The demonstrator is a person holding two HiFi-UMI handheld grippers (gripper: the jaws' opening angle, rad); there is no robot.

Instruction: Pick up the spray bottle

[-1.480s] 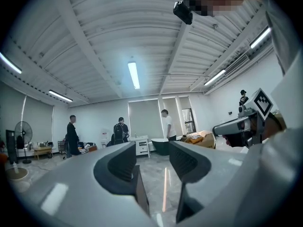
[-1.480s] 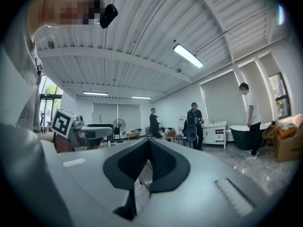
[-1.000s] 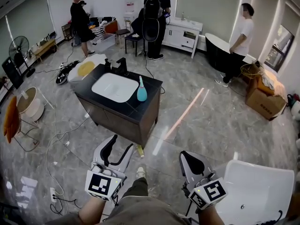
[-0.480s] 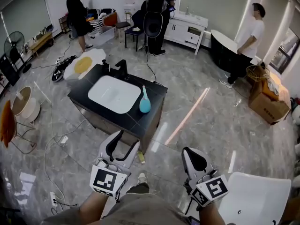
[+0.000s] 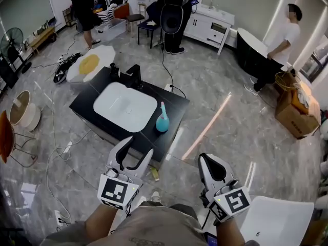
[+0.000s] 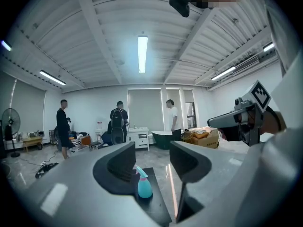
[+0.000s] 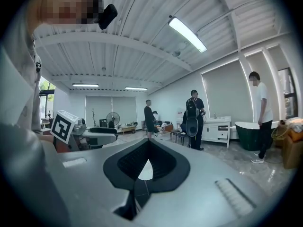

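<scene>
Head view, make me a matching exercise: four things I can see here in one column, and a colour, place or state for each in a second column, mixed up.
Column one:
1. spray bottle
2. left gripper
3. right gripper
4. sink basin

Column two:
A. fingers together, nothing held
B. white, set into the black countertop
C. teal, standing upright on the countertop beside the basin
D. fingers apart, nothing held

Pairs: 1-C, 2-D, 3-A, 4-B.
</scene>
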